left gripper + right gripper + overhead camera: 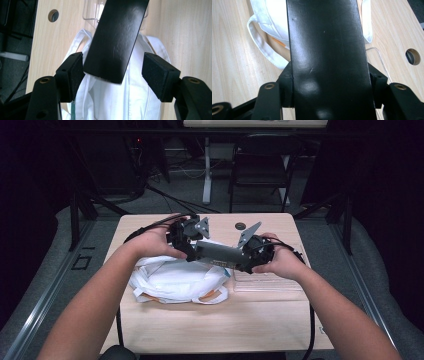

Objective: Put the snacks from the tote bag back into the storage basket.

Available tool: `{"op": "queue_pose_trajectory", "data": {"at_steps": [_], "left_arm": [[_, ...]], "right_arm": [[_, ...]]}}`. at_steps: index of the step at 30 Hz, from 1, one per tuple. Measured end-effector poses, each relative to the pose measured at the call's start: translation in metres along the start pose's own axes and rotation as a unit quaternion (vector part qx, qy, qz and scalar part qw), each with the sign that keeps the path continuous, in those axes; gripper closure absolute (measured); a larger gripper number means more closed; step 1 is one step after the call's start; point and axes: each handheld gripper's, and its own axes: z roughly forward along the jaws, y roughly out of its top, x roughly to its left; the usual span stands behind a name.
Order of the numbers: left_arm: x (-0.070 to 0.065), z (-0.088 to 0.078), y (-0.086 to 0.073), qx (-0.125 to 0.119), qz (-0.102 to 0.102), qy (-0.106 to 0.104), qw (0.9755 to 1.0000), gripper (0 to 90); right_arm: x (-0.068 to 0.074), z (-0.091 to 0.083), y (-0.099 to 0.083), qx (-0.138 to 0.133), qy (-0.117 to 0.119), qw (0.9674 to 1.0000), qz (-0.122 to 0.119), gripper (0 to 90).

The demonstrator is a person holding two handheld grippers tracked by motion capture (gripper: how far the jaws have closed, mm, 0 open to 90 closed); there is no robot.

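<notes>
A flat, smooth black slab (327,60) with a rounded end fills the right gripper (329,82), clamped across its width. It runs lengthwise above the pale wooden worktop (210,325) toward the left gripper (112,70), whose padded jaws stand spread, the slab's end between them, untouched. Beneath lies crumpled white cloth (175,280), partly hidden, with a clear plastic tray (265,282) beside it.

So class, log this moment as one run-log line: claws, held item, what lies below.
right claw: shut on black bar | left claw: open around bar's free end | white bag: on table, under bar
</notes>
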Motion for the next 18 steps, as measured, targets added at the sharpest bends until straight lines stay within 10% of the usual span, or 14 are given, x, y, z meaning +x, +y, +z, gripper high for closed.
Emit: {"op": "queue_pose_trajectory", "data": {"at_steps": [18], "left_arm": [[0.003,0.005,-0.034,0.022,-0.037,0.005,0.9991,34.8]], "right_arm": [[-0.013,-0.010,-0.019,0.005,-0.016,0.9998,0.007,40.6]]}}
